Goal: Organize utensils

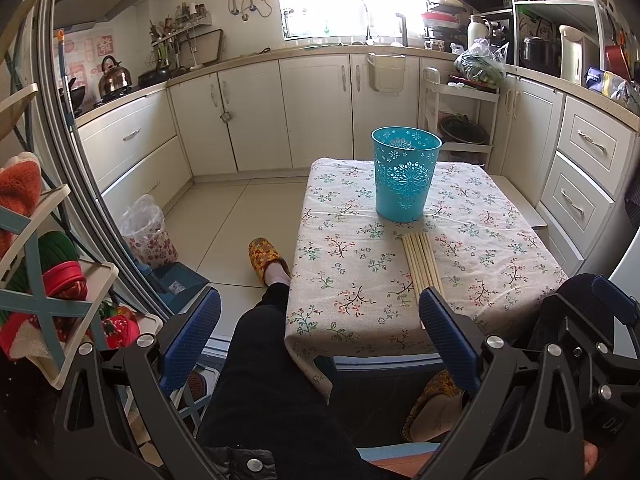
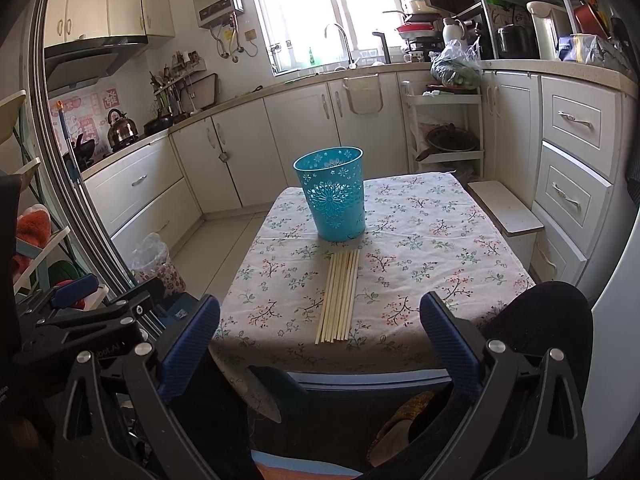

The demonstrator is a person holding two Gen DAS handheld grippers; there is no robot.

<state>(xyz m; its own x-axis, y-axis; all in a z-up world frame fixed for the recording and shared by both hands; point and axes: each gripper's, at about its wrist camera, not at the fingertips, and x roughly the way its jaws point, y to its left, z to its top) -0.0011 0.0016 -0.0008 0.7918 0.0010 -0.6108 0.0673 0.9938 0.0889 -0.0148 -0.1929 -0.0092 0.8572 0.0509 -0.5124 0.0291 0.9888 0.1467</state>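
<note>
Several pale wooden chopsticks (image 2: 339, 298) lie side by side on the floral tablecloth (image 2: 420, 240), just in front of an upright blue perforated holder (image 2: 332, 194). In the left wrist view the chopsticks (image 1: 422, 262) and the holder (image 1: 404, 174) show too; the right fingertip hides the near ends of the sticks. My left gripper (image 1: 320, 312) is open and empty, held before the table's near left corner. My right gripper (image 2: 320, 320) is open and empty, held above the near edge, short of the sticks.
The small table (image 1: 332, 264) stands in a kitchen with cabinets behind. The person's legs and slippered foot (image 1: 266, 260) are at its left. A bagged bin (image 1: 146, 232) stands on the floor; a shelf rack (image 1: 44, 264) is at far left, a white stool (image 2: 506, 210) right of the table.
</note>
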